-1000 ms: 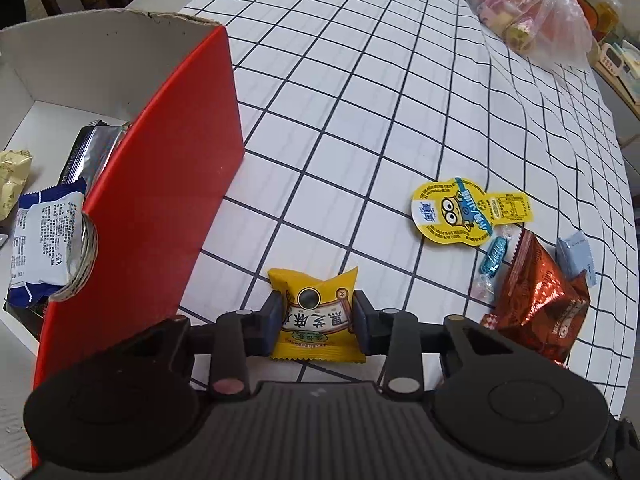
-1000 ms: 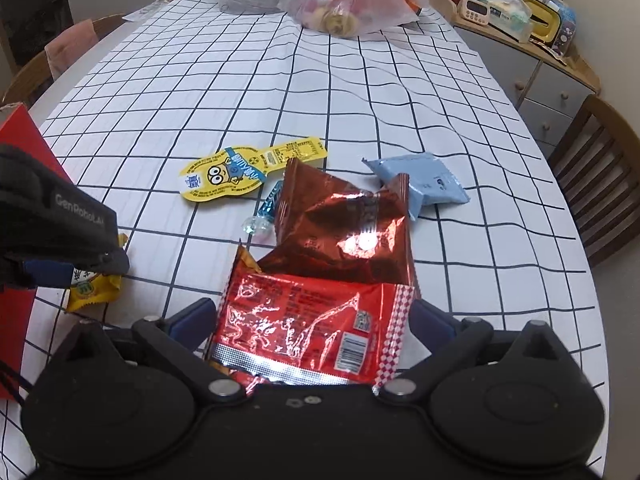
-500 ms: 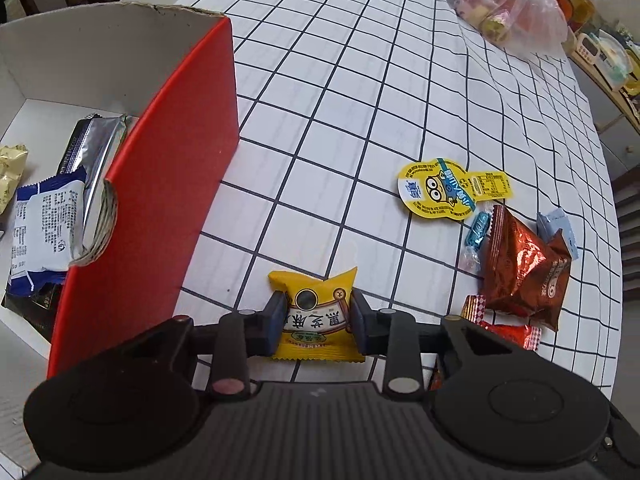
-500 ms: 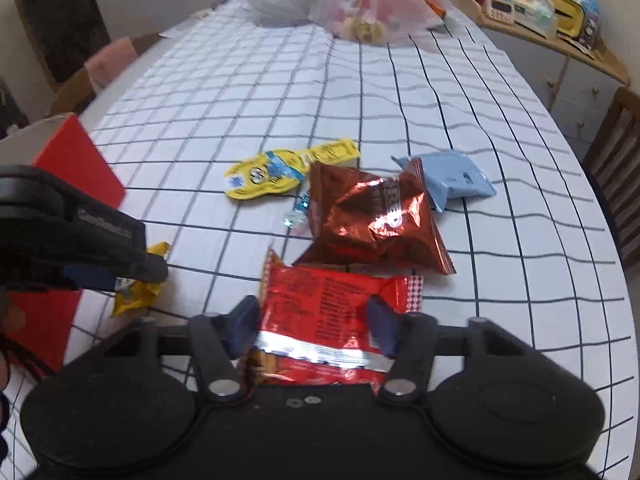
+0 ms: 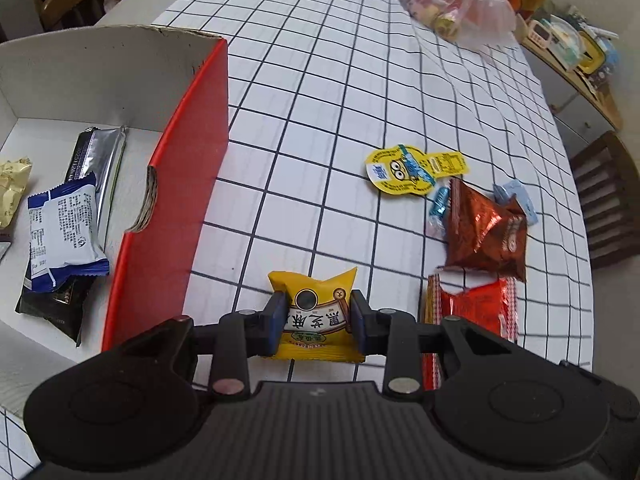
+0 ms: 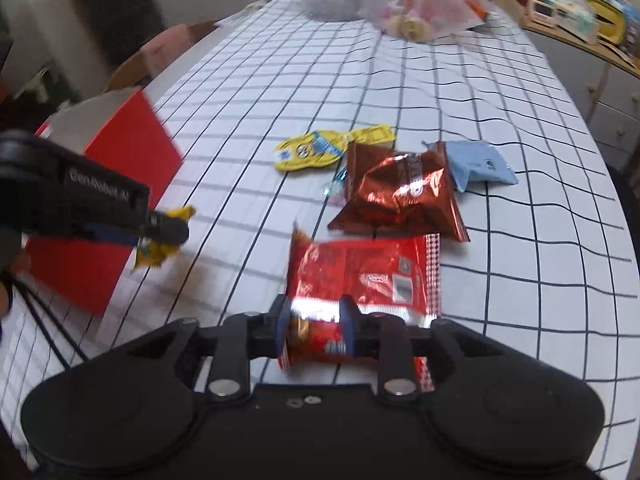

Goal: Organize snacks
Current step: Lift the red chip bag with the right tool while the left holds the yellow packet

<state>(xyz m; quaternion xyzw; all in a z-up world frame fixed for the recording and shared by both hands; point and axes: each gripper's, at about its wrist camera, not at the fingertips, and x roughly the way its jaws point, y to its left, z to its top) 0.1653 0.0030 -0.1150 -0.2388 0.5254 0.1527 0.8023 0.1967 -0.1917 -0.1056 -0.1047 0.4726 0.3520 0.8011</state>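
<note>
My left gripper [image 5: 318, 326] is shut on a small yellow snack packet [image 5: 316, 308], held just above the checked tablecloth beside the red box [image 5: 192, 184]. In the right wrist view the same packet [image 6: 158, 250] hangs from that gripper's fingers [image 6: 168, 228]. My right gripper [image 6: 314, 330] is shut on the near end of a bright red snack pack [image 6: 360, 276], pinching it into a fold. Behind it lie a brown foil bag [image 6: 400, 192], a yellow cartoon pouch [image 6: 320, 148] and a light blue packet [image 6: 480, 166].
The red box has a white inside [image 5: 52, 128] holding a blue-and-white packet [image 5: 64, 232], a silver bar [image 5: 100, 160] and a pale yellow packet. Clear plastic bags [image 6: 400, 4] sit at the table's far end. A cluttered sideboard [image 6: 580, 28] and wooden chair [image 5: 608, 200] stand to the right.
My right gripper went from wide open around the red pack to shut on its near end, and lifted. My left gripper rose slightly with the yellow packet, showing more of the box's inside.
</note>
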